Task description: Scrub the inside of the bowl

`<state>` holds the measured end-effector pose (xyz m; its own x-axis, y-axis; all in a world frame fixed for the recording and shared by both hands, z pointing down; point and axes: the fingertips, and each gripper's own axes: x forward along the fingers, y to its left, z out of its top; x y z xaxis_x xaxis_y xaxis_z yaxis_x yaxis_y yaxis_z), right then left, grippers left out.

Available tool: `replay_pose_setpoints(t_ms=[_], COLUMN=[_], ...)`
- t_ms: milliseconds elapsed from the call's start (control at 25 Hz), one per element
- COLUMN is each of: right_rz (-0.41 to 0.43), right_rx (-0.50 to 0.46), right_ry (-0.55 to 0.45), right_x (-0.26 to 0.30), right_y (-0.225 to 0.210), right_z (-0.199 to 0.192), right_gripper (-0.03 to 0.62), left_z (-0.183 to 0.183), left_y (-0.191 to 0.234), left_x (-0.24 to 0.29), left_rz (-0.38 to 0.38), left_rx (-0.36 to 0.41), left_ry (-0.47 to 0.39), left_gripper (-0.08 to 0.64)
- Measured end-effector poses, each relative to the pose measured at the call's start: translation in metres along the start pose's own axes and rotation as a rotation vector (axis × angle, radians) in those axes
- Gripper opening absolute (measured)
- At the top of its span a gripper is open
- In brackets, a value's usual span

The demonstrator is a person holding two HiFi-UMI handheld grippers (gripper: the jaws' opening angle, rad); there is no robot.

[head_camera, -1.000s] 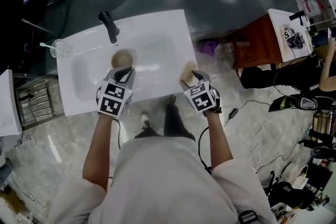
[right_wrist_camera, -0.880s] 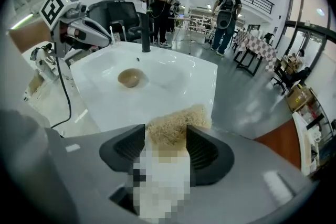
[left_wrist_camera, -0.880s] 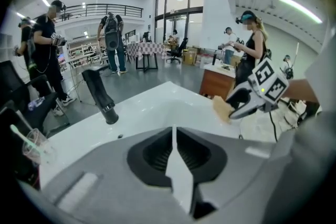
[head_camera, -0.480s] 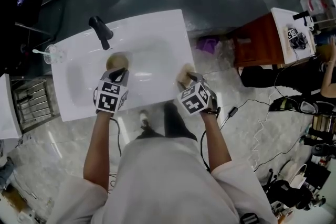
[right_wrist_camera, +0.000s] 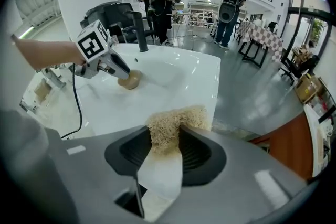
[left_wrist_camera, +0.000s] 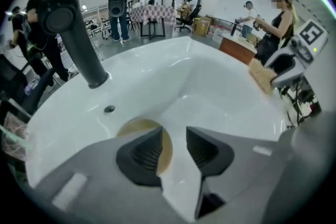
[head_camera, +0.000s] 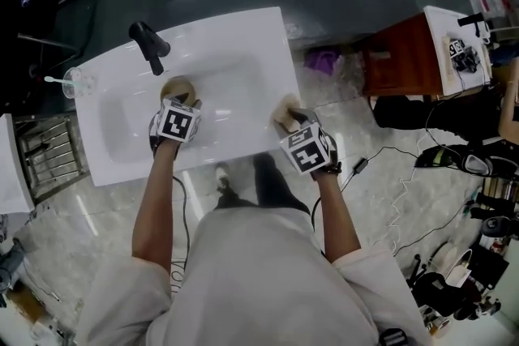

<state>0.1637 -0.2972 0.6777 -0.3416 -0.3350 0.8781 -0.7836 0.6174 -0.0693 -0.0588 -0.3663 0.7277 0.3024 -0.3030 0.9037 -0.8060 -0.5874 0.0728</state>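
Note:
A tan bowl point(head_camera: 174, 85) point(left_wrist_camera: 134, 127) lies on the floor of the white sink point(head_camera: 235, 69) point(left_wrist_camera: 210, 76), close to the black faucet point(head_camera: 146, 44) point(left_wrist_camera: 79, 44). My left gripper point(head_camera: 183, 99) point(left_wrist_camera: 173, 136) hangs low over it. Its jaws have just been opening and stand open; the bowl's rim shows under the left finger, ungripped. At the sink's right front edge my right gripper point(head_camera: 290, 119) point(right_wrist_camera: 176, 131) has been closing and is shut on a straw-coloured loofah sponge point(head_camera: 285, 108) point(right_wrist_camera: 176, 120). The right gripper view shows the bowl point(right_wrist_camera: 131, 80) under the left gripper.
A clear cup with a spoon point(head_camera: 77, 81) stands on the sink's left corner. The drain point(left_wrist_camera: 109, 109) lies behind the bowl. A red-brown cabinet point(head_camera: 397, 61) stands to the right, with cables on the floor near it. Several people stand in the background.
The left gripper has sunk into the basin with the bowl and opened its jaws. The right gripper has closed its jaws on the sponge at the sink's edge.

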Motion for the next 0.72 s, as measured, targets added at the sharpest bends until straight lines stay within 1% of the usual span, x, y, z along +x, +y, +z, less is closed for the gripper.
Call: replay_pose_setpoints(t_ms=[80, 200, 280, 480, 600, 640, 720], right_rz=[-0.003, -0.013, -0.008, 0.023, 0.019, 0.014, 0.004], right_rx=[0.007, 0.015, 0.026, 0.104, 0.152, 0.166, 0.189], right_ry=[-0.015, -0.038, -0.054, -0.098, -0.117, -0.123, -0.134], right_x=[0.001, -0.001, -0.004, -0.023, -0.036, -0.041, -0.052], right_y=[0.001, 0.001, 0.0, -0.005, -0.01, -0.012, -0.016], right_z=[0.0, 0.0, 0.0, -0.001, -0.006, -0.008, -0.011], right_gripper=[0.164, 0.158, 0.155, 0.149, 0.146, 0.146, 0.146], left_z=[-0.008, -0.02, -0.03, -0.041, -0.043, -0.043, -0.045], left_y=[0.005, 0.011, 0.011, 0.007, 0.006, 0.006, 0.005], left_x=[0.013, 0.03, 0.041, 0.057, 0.063, 0.065, 0.066], left_rz=[-0.004, 0.02, 0.022, 0.04, 0.048, 0.053, 0.065], left_rx=[0.003, 0.04, 0.055, 0.126, 0.133, 0.135, 0.141], left_ry=[0.036, 0.094, 0.129, 0.21, 0.227, 0.23, 0.238], left_gripper=[0.143, 0.149, 0.153, 0.155, 0.152, 0.138, 0.086])
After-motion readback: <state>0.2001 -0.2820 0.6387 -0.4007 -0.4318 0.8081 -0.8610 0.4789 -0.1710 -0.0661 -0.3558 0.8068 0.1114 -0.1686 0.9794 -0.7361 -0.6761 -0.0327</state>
